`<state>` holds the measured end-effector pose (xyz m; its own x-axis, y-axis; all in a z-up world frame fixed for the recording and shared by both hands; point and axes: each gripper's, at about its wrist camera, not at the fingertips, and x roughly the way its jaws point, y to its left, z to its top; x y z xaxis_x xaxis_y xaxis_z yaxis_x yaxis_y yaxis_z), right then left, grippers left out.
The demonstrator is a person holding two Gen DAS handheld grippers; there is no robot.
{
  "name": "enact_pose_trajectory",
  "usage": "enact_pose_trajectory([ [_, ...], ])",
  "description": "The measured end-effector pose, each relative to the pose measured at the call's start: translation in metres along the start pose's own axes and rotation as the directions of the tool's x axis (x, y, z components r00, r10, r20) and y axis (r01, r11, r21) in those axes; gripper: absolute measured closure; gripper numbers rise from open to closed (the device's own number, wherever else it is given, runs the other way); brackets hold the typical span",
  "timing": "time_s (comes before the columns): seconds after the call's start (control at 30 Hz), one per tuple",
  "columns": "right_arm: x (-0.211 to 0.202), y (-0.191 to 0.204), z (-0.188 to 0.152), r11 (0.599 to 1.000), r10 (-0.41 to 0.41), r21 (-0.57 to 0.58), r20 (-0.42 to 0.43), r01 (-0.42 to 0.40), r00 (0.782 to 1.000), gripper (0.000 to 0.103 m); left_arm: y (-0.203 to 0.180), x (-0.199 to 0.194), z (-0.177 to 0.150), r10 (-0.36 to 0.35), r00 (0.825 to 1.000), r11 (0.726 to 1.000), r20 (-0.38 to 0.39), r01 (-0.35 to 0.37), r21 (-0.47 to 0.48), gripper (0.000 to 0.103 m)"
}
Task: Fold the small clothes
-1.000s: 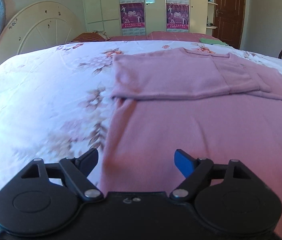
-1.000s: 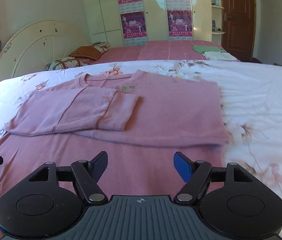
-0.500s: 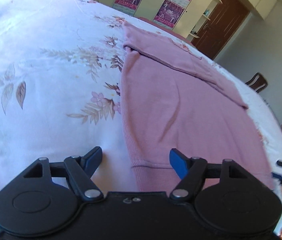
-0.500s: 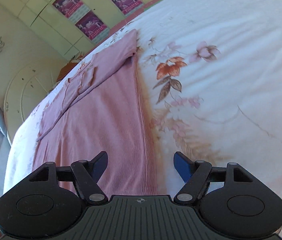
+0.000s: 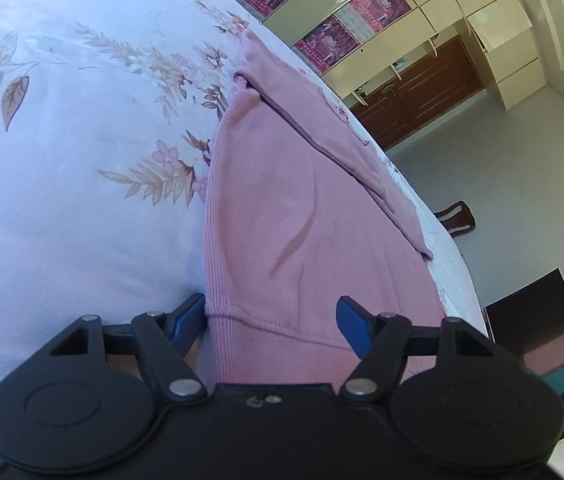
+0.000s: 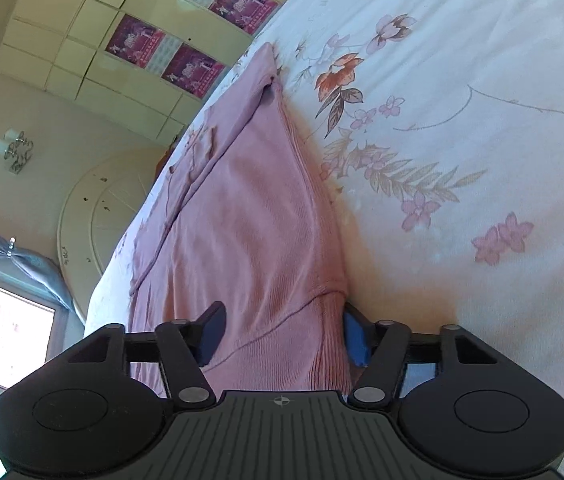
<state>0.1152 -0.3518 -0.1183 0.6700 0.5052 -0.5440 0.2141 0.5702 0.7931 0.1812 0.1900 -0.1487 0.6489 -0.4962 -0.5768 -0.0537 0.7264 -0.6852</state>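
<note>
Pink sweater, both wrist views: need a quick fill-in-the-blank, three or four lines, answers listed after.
1. The pink sweater lies on a floral ____.
2. The ribbed ____ of the sweater sits between the closing jaws of the left gripper.
3. The closing jaws of the right gripper straddle the hem's other ____.
4. The wardrobe doors carry magenta ____.

Missing words: bedspread; hem; corner; posters

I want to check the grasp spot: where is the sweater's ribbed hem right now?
In both wrist views the hem lies on the floral bedspread, one corner between each closing tool, left and right.
</note>
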Motion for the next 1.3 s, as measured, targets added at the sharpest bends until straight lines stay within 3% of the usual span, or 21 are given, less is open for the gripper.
enact_pose_trajectory([
  [0.13,0.015,-0.004,0.009,1.000,0.024,0.018,-0.011,-0.023,1.000,0.054,0.002,0.004,0.004,0.000,1.000,1.000,0.012,0.000,-0.027,0.045],
  [0.23,0.012,-0.004,0.004,1.000,0.021,-0.005,-0.031,-0.021,0.999,0.058,0.000,-0.004,-0.003,0.024,1.000,1.000,-0.016,-0.024,0.012,0.053],
  [0.33,0.007,-0.003,-0.004,0.999,0.026,-0.036,-0.058,-0.028,0.998,0.059,0.003,-0.008,-0.007,0.019,1.000,1.000,-0.025,-0.018,0.020,0.053],
  [0.43,0.009,-0.008,-0.002,0.999,0.037,0.003,-0.042,-0.037,0.998,0.060,0.003,0.001,0.001,0.017,1.000,1.000,-0.019,-0.017,-0.008,0.053],
  [0.47,0.011,-0.009,-0.001,0.999,0.033,0.016,-0.036,-0.032,0.999,0.067,0.000,0.004,0.004,0.027,0.999,1.000,-0.018,-0.027,0.001,0.055],
  [0.5,0.016,-0.007,0.003,1.000,0.019,0.014,-0.041,-0.018,0.999,0.079,-0.005,0.006,0.006,0.057,0.998,0.998,-0.014,-0.056,0.030,0.073],
  [0.53,0.020,-0.005,0.004,1.000,0.005,0.002,-0.054,-0.005,0.999,0.085,-0.010,0.007,0.006,0.125,0.992,0.990,-0.006,-0.124,0.069,0.100],
  [0.57,0.023,-0.002,0.005,1.000,-0.014,-0.018,-0.064,0.013,0.998,0.095,-0.015,0.005,0.007,0.182,0.983,0.979,0.006,-0.182,0.090,0.097],
  [0.67,0.008,0.009,0.003,0.997,0.015,-0.069,-0.026,-0.017,1.000,0.096,-0.017,-0.023,0.007,0.130,0.988,0.988,0.089,-0.136,0.074,0.097],
  [0.73,-0.007,0.014,0.003,0.994,0.048,-0.099,0.011,-0.047,0.999,0.096,-0.014,-0.024,0.003,0.150,0.986,0.982,0.073,-0.157,0.104,0.097],
  [0.8,-0.004,0.014,0.000,0.989,-0.007,-0.149,-0.004,0.007,1.000,0.096,-0.004,-0.010,-0.004,0.182,0.983,0.976,0.023,-0.184,0.114,0.096],
  [0.87,0.013,0.004,-0.006,0.988,-0.082,-0.135,-0.061,0.073,0.995,0.097,0.002,-0.010,-0.006,0.150,0.988,0.986,0.037,-0.153,0.073,0.094],
  [0.93,0.014,-0.001,-0.008,0.994,-0.060,-0.093,-0.047,0.056,0.997,0.096,0.004,-0.012,-0.007,0.137,0.990,0.989,0.039,-0.139,0.050,0.092],
  [1.07,0.014,-0.006,-0.009,0.997,-0.046,-0.062,-0.040,0.044,0.998,0.096,-0.004,-0.011,-0.012,0.162,0.985,0.980,0.057,-0.168,0.111,0.090],
  [1.17,0.013,-0.011,-0.006,1.000,-0.025,-0.007,-0.039,0.024,0.999,0.096,-0.009,-0.009,-0.012,0.160,0.986,0.980,0.045,-0.164,0.109,0.081],
  [1.27,0.012,-0.009,-0.007,0.999,-0.034,-0.020,-0.032,0.034,0.999,0.096,-0.017,-0.010,-0.015,0.143,0.989,0.980,0.022,-0.145,0.135,0.063],
  [1.3,0.013,-0.007,-0.006,0.999,-0.036,-0.021,-0.033,0.036,0.999,0.096,-0.019,-0.010,-0.017,0.147,0.989,0.978,0.023,-0.149,0.145,0.063],
])
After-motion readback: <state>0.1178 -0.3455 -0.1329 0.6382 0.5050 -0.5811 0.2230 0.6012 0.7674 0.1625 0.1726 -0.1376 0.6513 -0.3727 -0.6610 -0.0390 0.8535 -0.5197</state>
